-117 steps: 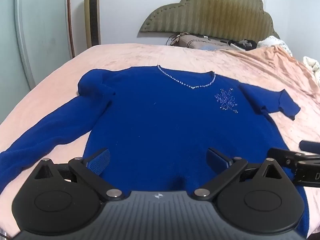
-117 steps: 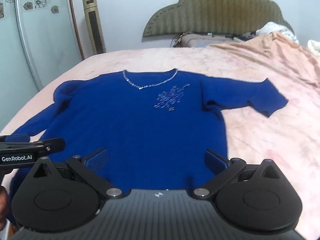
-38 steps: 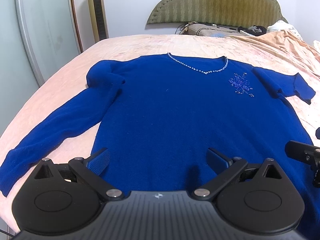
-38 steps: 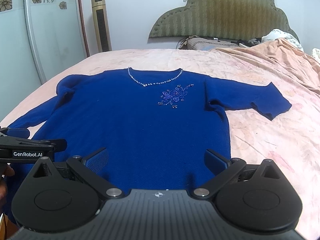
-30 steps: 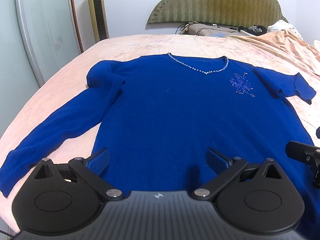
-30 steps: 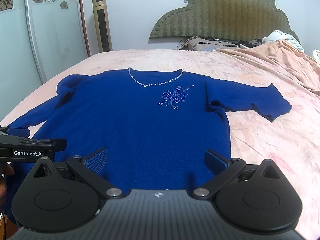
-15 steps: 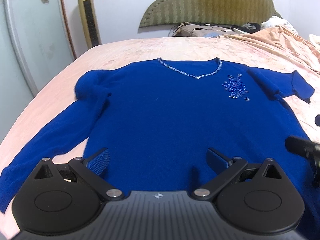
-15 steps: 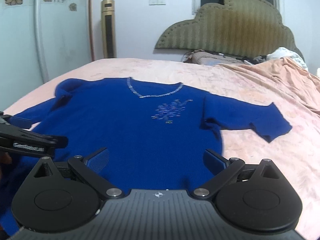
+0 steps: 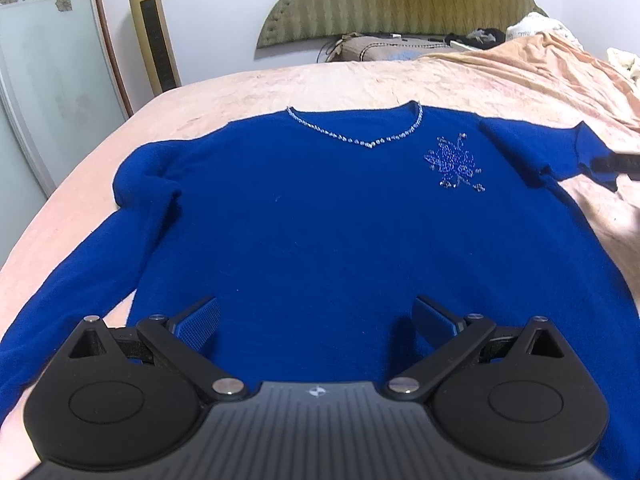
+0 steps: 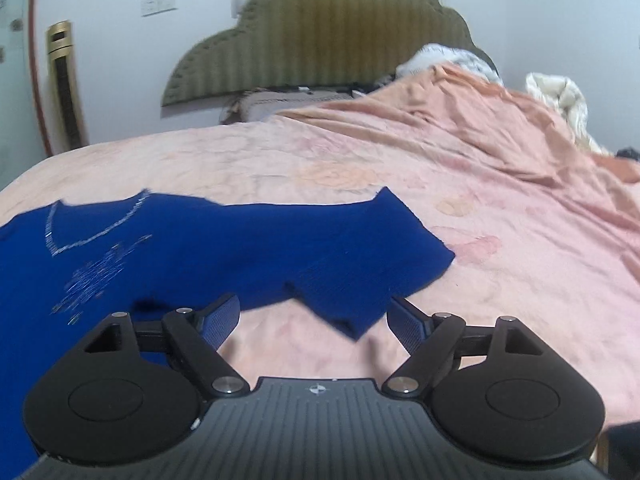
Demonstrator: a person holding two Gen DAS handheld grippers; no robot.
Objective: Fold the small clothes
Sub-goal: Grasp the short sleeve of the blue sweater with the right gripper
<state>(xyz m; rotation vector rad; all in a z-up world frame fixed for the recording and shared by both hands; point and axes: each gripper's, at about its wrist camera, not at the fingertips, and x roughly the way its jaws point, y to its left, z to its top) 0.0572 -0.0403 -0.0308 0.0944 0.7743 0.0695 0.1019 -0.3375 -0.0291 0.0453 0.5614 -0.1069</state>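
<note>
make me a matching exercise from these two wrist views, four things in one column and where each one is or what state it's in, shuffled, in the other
Things
1. left gripper
2. right gripper
3. blue sweater
4. tower fan

Places or states
A. spread flat, front up, on the pink bedspread
B. open, at the end of the short sleeve
C. standing by the wall at the head of the bed
D. open, above the sweater's bottom hem

Pairs: 1-D, 2-B, 3-A, 4-C
</note>
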